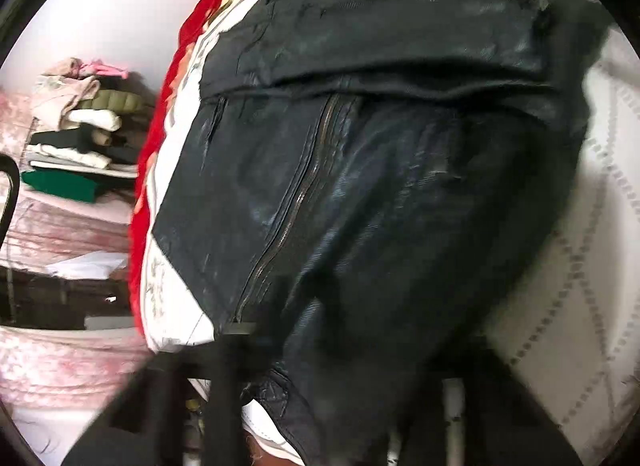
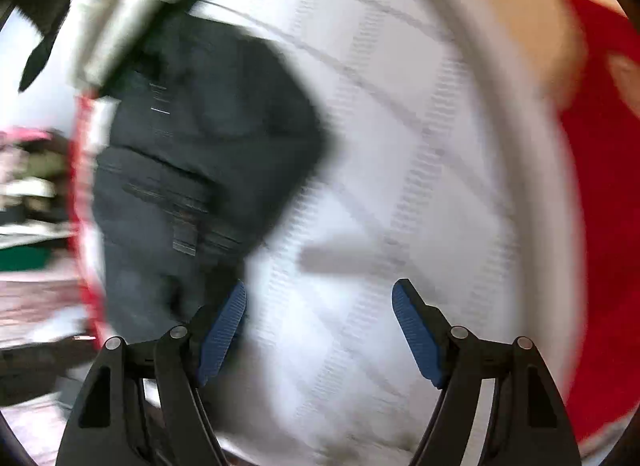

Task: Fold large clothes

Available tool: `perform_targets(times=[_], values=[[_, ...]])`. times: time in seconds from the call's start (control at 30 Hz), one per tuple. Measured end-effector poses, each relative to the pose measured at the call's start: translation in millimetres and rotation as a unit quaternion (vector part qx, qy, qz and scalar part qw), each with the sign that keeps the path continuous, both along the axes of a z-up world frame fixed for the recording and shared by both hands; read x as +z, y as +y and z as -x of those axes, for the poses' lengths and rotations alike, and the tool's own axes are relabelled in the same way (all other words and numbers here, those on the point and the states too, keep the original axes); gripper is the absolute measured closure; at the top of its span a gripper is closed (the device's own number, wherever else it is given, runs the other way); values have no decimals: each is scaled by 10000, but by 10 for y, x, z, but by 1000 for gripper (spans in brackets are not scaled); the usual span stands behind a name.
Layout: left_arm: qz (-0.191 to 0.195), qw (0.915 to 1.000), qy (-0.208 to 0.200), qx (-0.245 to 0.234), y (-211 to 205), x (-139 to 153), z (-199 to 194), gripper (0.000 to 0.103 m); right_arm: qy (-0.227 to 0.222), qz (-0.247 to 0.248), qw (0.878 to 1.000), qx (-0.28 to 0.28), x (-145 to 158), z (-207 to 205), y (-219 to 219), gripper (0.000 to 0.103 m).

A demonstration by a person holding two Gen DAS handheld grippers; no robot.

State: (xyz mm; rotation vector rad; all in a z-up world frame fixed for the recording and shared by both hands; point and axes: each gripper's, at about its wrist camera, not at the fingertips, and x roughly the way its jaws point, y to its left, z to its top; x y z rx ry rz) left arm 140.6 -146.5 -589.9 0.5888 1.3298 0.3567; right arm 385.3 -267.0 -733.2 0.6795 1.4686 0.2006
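The black jacket (image 2: pixel 200 153) lies on the white quilted bed (image 2: pixel 400 185), left of the empty, wide-open right hand-held gripper (image 2: pixel 319 306). The left one sits nearer (blurred; grip unclear), jacket's zipper (image 1: pixel 288 209) running away from it.

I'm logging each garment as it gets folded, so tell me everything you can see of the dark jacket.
The dark jacket looks like worn black leather, scuffed and creased. A metal zipper runs down its front, another lies across the upper part, and a slit pocket sits beside it. Its top part is folded over the body. It lies on a white quilted cover. The right tongs stand open beside it, gripping nothing.
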Motion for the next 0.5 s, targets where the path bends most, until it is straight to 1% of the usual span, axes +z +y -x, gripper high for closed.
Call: perform_targets(times=[0.03, 0.07, 0.13, 0.2, 0.23, 0.27, 0.3, 0.33, 0.37, 0.4, 0.43, 0.5], values=[[54, 10000, -60, -32, -23, 39, 6, 92, -128, -404, 9991, -78, -23, -45, 56, 25], [112, 9998, -137, -59, -23, 95, 21, 93, -157, -681, 9975, -100, -24, -105, 78, 25], [169, 9996, -186, -120, -20, 144, 28, 95, -38, -1256, 9919, -178, -184, -193, 227, 20], [216, 9993, -224, -209, 2, 190, 38, 96, 219, -1718, 9844, -311, -370, -306, 347, 20], [233, 9992, -226, -251, -1, 209, 34, 96, 224, -1973, 9793, -387, -439, -356, 424, 21], [261, 9989, -254, -296, 13, 244, 34, 96, 214, -2090, 9766, -461, -467, -395, 498, 26], [282, 9986, -276, -348, 52, 281, 12, 98, 192, -2101, 9757, -585, -490, -432, 601, 62], [321, 9982, -290, -404, 78, 315, 4, 98, 247, -1986, 9777, -641, -542, -395, 767, 74], [358, 9978, -311, -460, 89, 361, 3, 98, 302, -1965, 9772, -753, -548, -386, 776, 75], [477, 9971, -330, -495, 108, 421, 10, 99, 312, -1987, 9761, -824, -547, -363, 768, 78], [574, 9965, -324, -514, 145, 460, 9, 99, 291, -1964, 9767, -810, -492, -343, 765, 80], [783, 9947, -324, -590, 188, 622, 67, 99, 202, -1806, 9812, -654, -289, -271, 693, 83]])
